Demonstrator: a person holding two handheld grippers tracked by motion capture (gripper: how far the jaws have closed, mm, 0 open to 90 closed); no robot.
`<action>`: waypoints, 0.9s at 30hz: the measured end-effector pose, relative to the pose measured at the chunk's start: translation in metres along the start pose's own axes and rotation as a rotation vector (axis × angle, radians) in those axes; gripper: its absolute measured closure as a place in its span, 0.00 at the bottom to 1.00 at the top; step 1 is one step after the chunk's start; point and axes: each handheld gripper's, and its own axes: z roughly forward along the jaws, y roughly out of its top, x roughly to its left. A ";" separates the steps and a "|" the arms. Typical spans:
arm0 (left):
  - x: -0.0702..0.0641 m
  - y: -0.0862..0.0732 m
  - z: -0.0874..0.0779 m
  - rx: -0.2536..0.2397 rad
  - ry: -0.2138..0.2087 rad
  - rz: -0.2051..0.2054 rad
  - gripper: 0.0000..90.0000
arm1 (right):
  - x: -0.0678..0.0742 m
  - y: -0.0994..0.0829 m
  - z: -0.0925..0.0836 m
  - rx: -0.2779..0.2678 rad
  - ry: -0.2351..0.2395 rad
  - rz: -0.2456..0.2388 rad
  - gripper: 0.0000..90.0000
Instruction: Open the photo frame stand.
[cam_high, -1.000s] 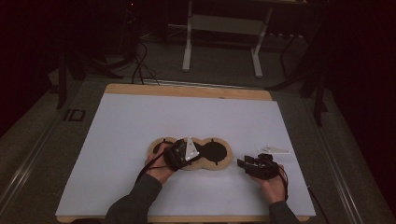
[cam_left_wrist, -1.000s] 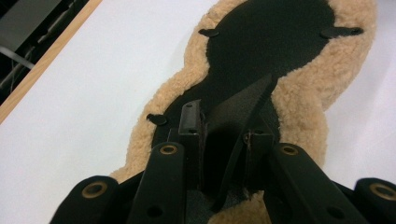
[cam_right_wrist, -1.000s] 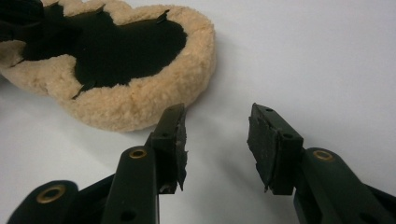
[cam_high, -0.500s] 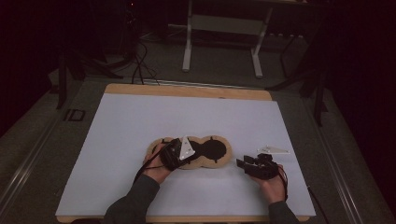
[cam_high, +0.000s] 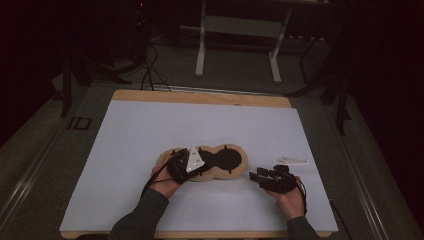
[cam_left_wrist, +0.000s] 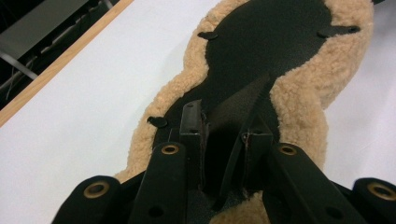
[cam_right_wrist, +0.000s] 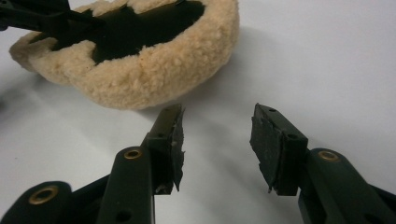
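A tan fleece pad (cam_high: 239, 171) shaped like a figure eight, with a black lining, lies on the white table. My left gripper (cam_high: 192, 169) rests on its left lobe. In the left gripper view its jaws (cam_left_wrist: 224, 128) are shut on a raised fold of the black lining (cam_left_wrist: 243, 100), with the fleece rim (cam_left_wrist: 299, 88) around it. My right gripper (cam_high: 256, 176) lies on the table just right of the pad, apart from it. In the right gripper view its jaws (cam_right_wrist: 217, 126) stand open and have just been opening a little, with nothing between them; the pad (cam_right_wrist: 154, 70) is ahead.
The white table top (cam_high: 150, 130) has a wooden far edge (cam_high: 200, 97). Beyond it on the dark floor stand a metal desk frame (cam_high: 237, 45) and loose cables (cam_high: 150, 65). Bare table surface lies to the left and behind the pad.
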 end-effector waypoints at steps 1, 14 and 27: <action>0.000 -0.001 0.000 -0.004 0.000 0.002 0.85 | 0.001 0.000 0.000 -0.001 0.003 0.001 0.59; -0.001 -0.005 -0.006 -0.021 -0.001 -0.004 0.85 | 0.009 0.018 -0.008 -0.013 0.039 0.006 0.51; -0.002 -0.008 -0.007 -0.037 0.000 -0.017 0.84 | 0.016 0.033 -0.006 -0.029 0.062 0.047 0.43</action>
